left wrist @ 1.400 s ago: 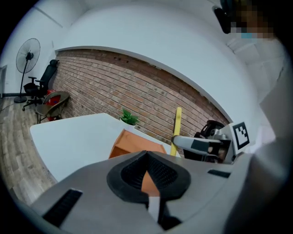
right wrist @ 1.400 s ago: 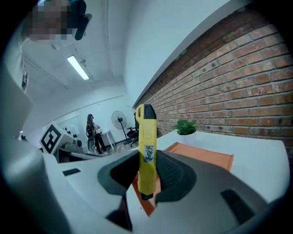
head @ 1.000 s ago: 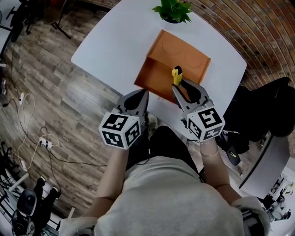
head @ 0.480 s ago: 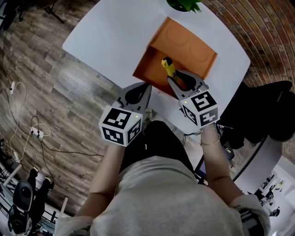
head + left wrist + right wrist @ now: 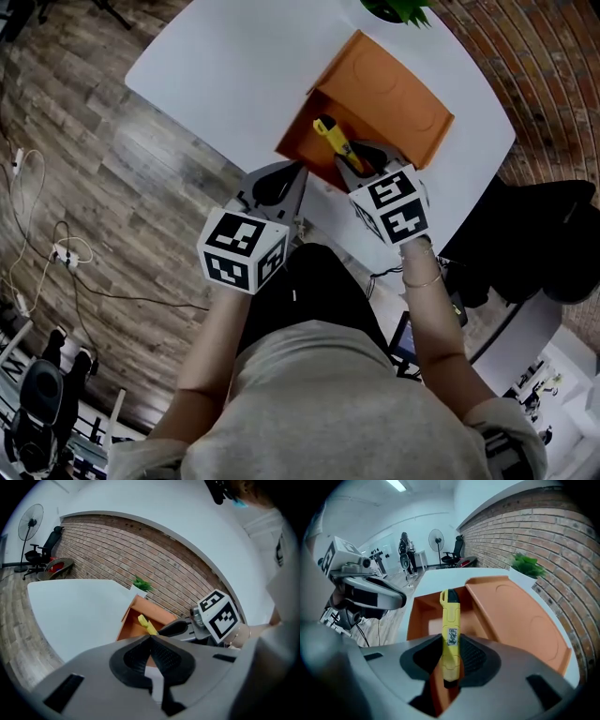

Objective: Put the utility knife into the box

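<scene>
Right gripper view shows your right gripper (image 5: 451, 644) pinching the utility knife (image 5: 451, 620). The two black pads stand partly apart, only as wide as the yellow handle, and press on its lower half from both sides. The knife runs straight out along the jaws, with its dark-tipped end ahead of the fingertips and its other end tucked back between the pads. That forward end hangs over the hollow of the open orange box (image 5: 421, 616); I cannot tell whether it touches the box's floor or wall. The box's flat lid (image 5: 520, 620) lies folded open to the right of the jaws. Beyond it a potted plant (image 5: 527, 565) stands on the white table (image 5: 440, 576). In the left gripper view, your left gripper (image 5: 151, 641) has its pads pressed together tip to tip with nothing between them. Ahead of its tips and a little to the right are the box and the yellow knife in the other gripper. In the head view both grippers point away from you toward the box. The right one is tilted down at the box's near edge with the knife slanting over the opening. The left one sits just beside the box's near side, and whether it touches the box I cannot tell.
</scene>
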The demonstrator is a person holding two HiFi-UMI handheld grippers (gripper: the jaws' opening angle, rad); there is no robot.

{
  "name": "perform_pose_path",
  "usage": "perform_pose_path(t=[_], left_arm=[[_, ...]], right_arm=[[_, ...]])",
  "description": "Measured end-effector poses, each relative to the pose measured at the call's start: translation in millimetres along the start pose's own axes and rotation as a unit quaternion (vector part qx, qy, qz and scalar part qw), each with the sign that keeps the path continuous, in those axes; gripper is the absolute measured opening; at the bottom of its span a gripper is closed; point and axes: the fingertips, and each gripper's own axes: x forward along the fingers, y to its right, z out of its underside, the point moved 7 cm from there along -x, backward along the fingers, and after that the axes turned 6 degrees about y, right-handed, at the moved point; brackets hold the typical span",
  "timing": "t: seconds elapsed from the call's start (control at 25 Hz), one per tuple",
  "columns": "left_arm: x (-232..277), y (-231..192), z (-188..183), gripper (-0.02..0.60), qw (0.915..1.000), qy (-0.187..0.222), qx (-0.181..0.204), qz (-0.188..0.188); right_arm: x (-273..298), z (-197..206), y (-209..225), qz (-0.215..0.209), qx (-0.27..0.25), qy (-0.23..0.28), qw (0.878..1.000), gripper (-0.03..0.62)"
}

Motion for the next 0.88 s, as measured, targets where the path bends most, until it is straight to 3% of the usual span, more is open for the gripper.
perform_pose_path(t=[0.36,0.64,0.88], left_arm=[[-7,-12,5,0.006,0.9997,0.003,-0.023,-0.008],[-5,-6,9,0.006,0.9995,0.002,-0.031,0.002],[-4,-2,8,0.006,0.9999,0.0,-0.012,0.006]], right_arm=[[15,13,1,0.012,-0.004,-0.069,0.998,0.114],[21,13,5,0.023,0.005,-0.08,0.997,0.115],[21,14,7,0.016,0.011,-0.075,0.997,0.133]])
